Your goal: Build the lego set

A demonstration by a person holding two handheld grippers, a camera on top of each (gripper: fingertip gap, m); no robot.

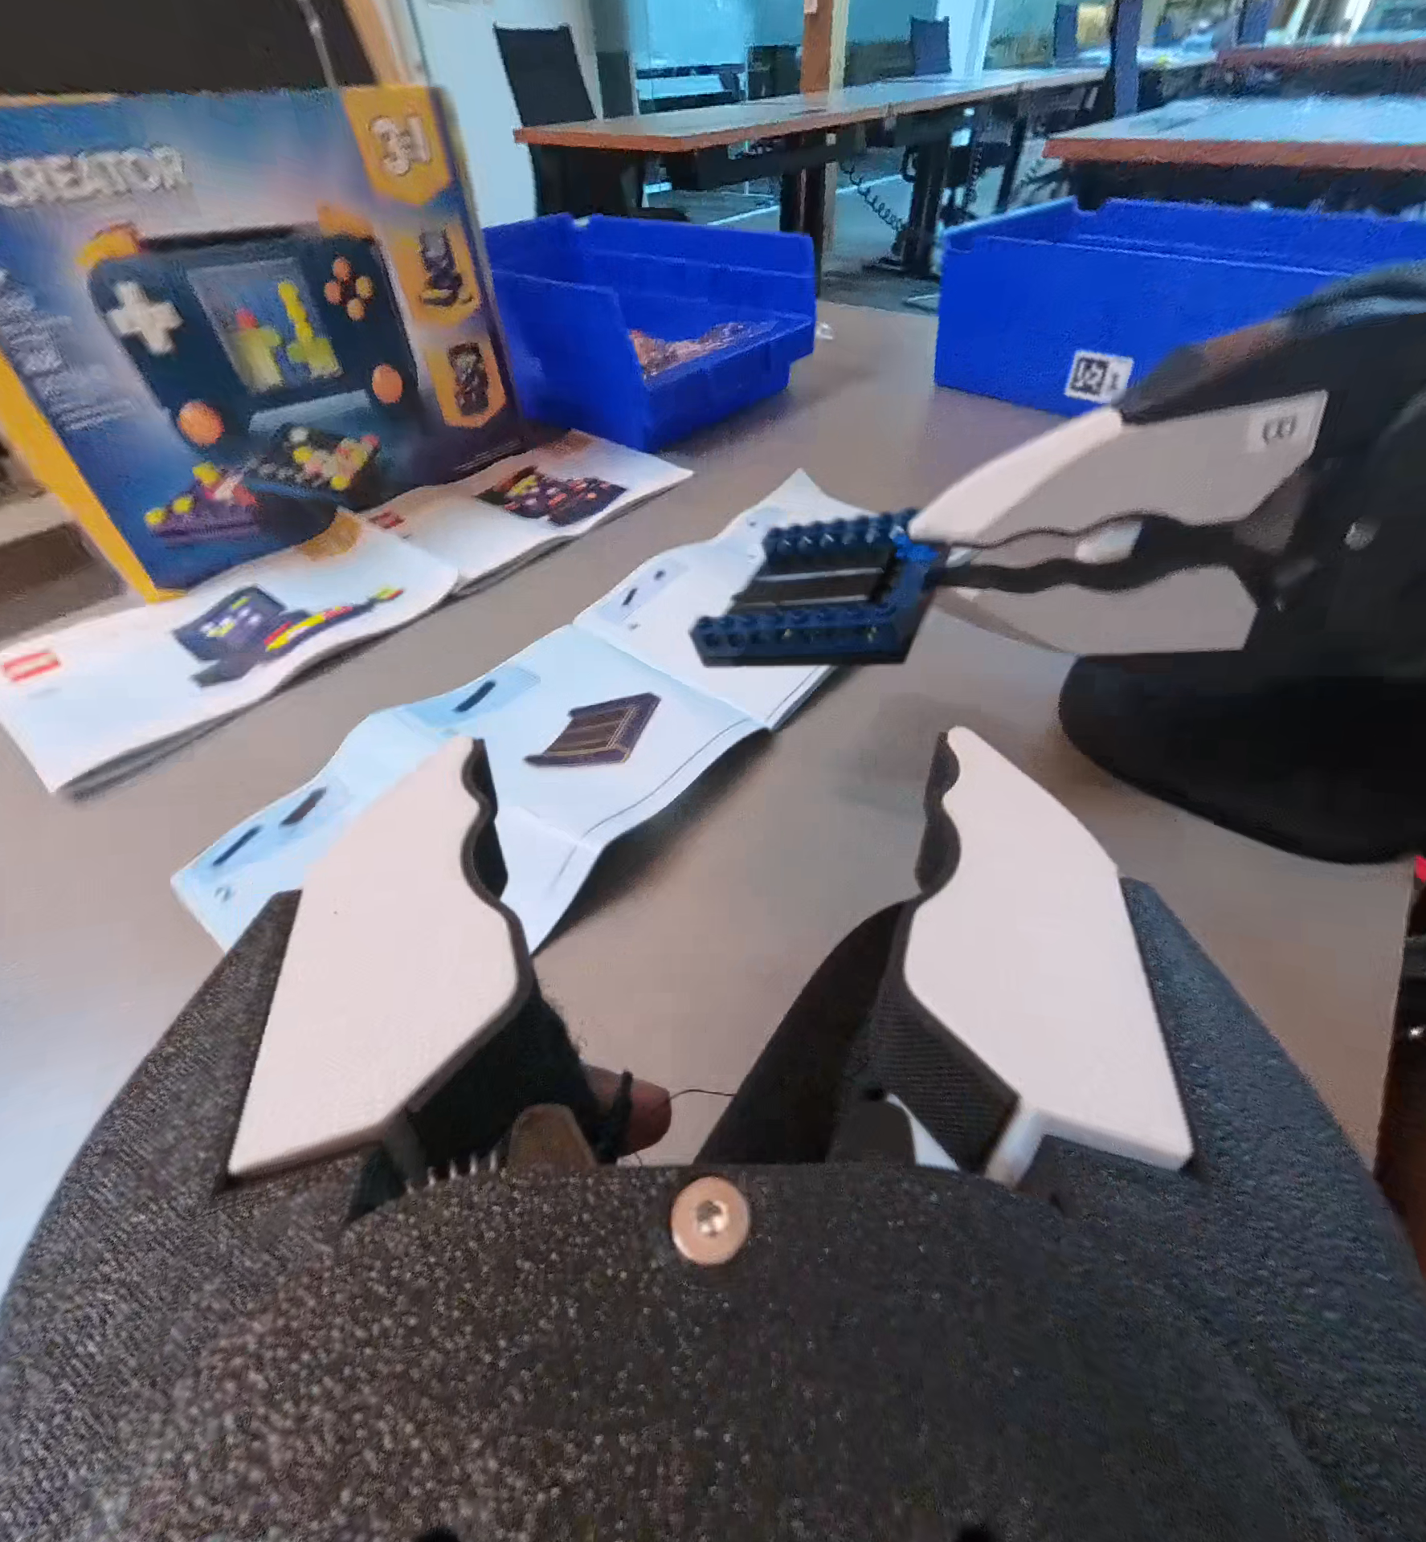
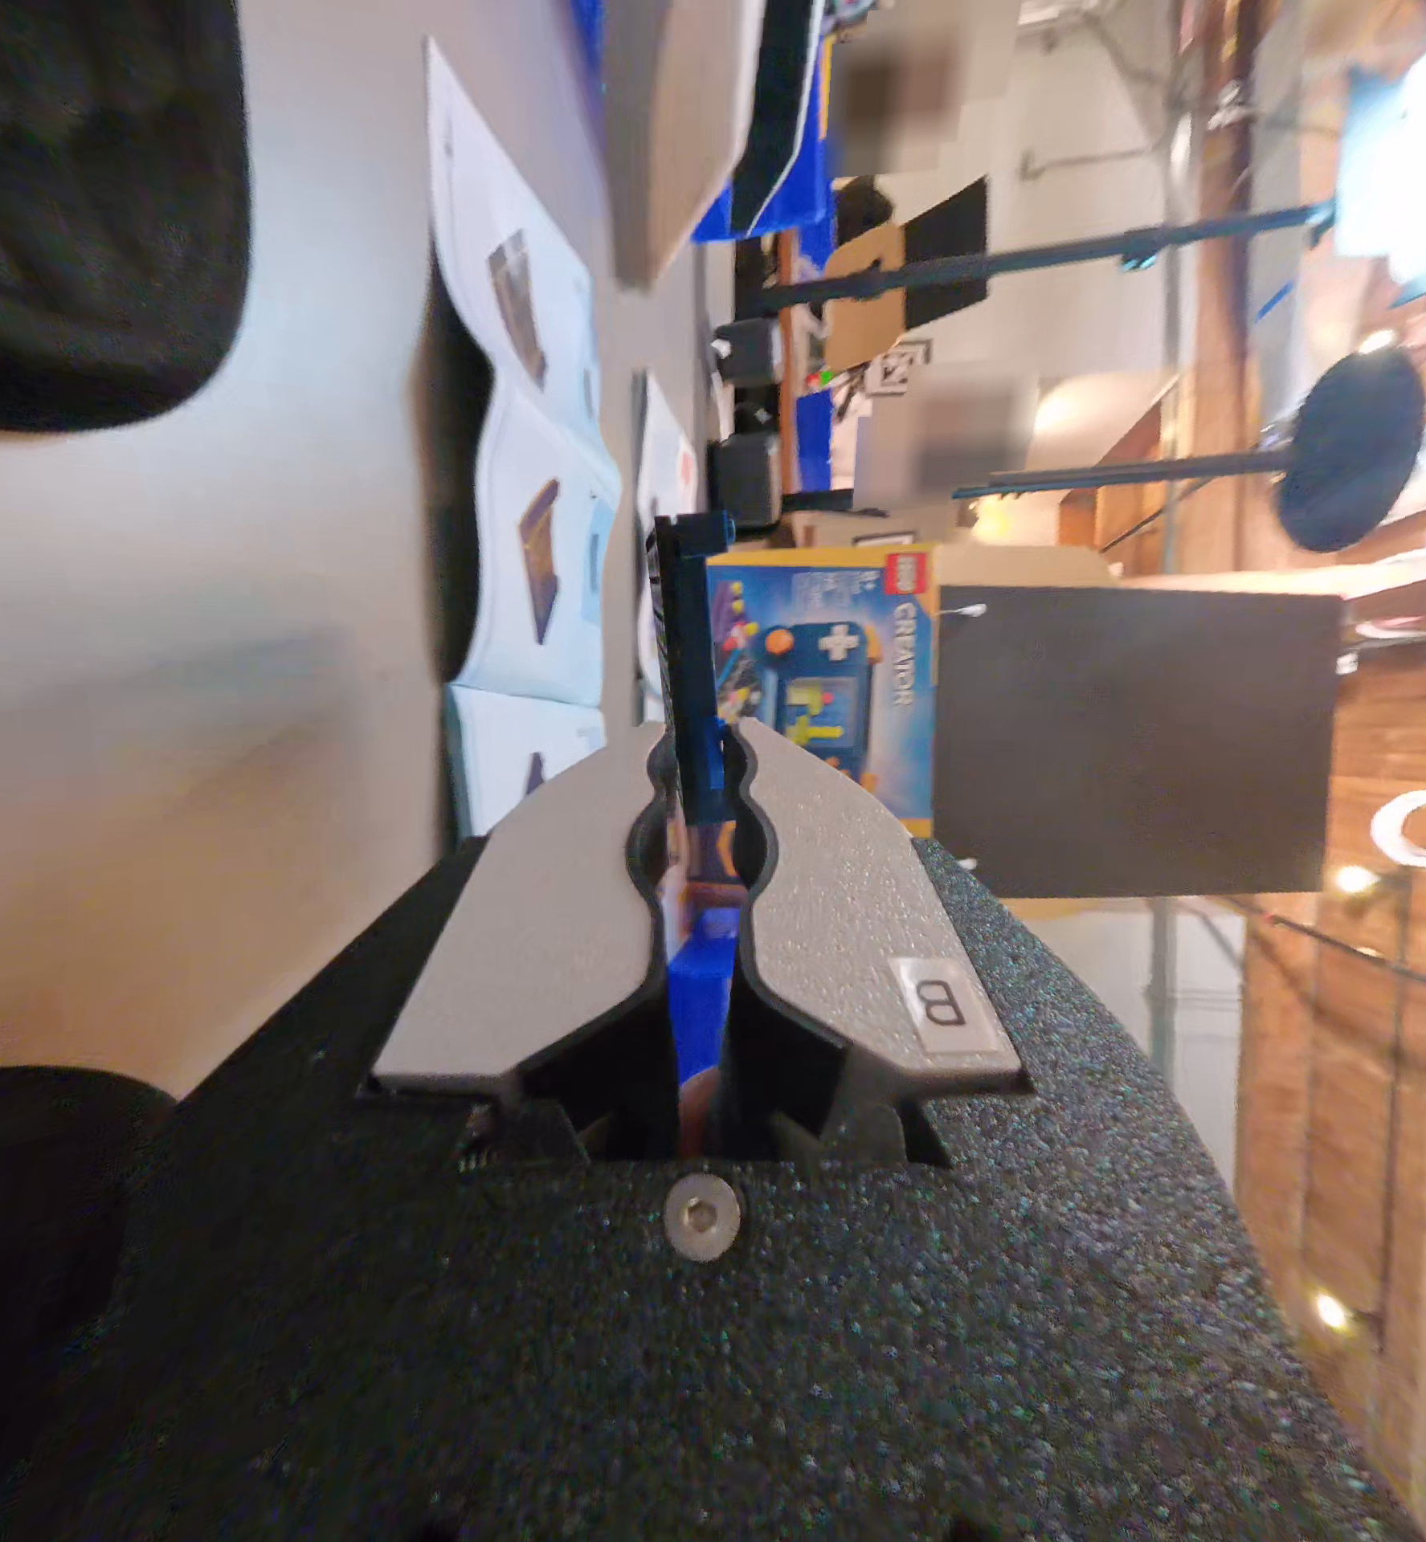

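Observation:
My left gripper [image 1: 713,755] is open and empty above an open instruction booklet [image 1: 609,751] on the grey table [image 1: 66,876]. My right gripper [image 2: 699,751] is shut on the edge of a dark blue brick assembly [image 2: 688,659], which I see edge-on in the right wrist view. In the left wrist view the same gripper [image 1: 930,546] comes in from the right and holds the assembly [image 1: 818,588], a flat frame with studs and black panels, in the air over the booklet's far page.
A toy brick set box [image 1: 217,334] stands at the left with two more booklets [image 1: 192,651] in front. Two blue bins [image 1: 651,325] stand behind; a black rounded object [image 1: 1277,751] sits at the right. The grippers' ends are close to 10 cm from one another.

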